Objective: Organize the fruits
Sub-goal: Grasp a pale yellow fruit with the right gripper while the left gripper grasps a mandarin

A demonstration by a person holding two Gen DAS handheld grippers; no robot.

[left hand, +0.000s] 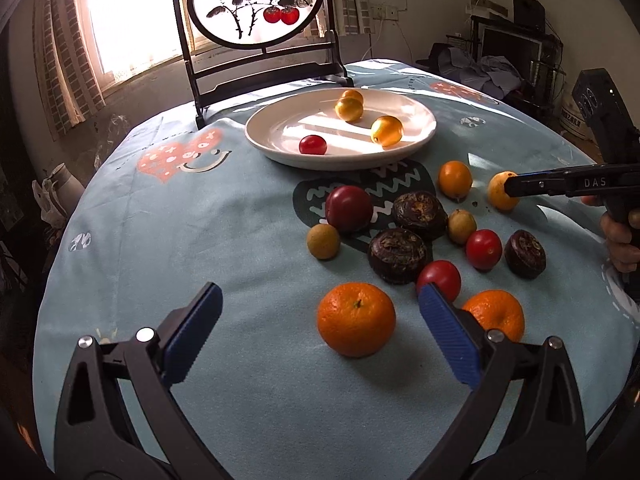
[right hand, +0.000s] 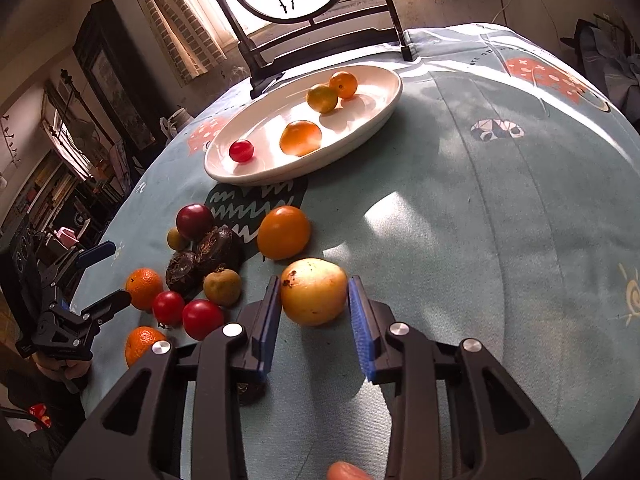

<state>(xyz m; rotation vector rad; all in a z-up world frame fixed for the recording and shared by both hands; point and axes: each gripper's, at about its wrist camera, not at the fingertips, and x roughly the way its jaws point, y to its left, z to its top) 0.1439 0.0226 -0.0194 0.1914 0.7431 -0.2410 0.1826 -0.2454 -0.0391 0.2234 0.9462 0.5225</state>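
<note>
Right gripper (right hand: 314,294) is clamped on a yellow fruit (right hand: 314,291), blue pads touching both sides; the fruit sits on the tablecloth (right hand: 480,220), not lifted as far as I can tell. Fruit has a dark blemish near its top left.

Left gripper (left hand: 320,320) is spread wide with nothing between the pads, hovering over the near edge of the table. A mandarin (left hand: 356,318) lies just ahead of it between the fingers' line; a second mandarin (left hand: 496,314) is partly behind its right finger.

White plate (left hand: 280,148) holds one cherry tomato (left hand: 313,145) and three small yellow-orange fruits.

Loose pile between plate and grippers: dark red tomato (left hand: 349,208), three dark brown water chestnuts (probably), two tan longan-like fruits, two red tomatoes, one orange fruit (left hand: 455,179).

Framed persimmon painting (left hand: 256,0) stands behind the plate.
</note>
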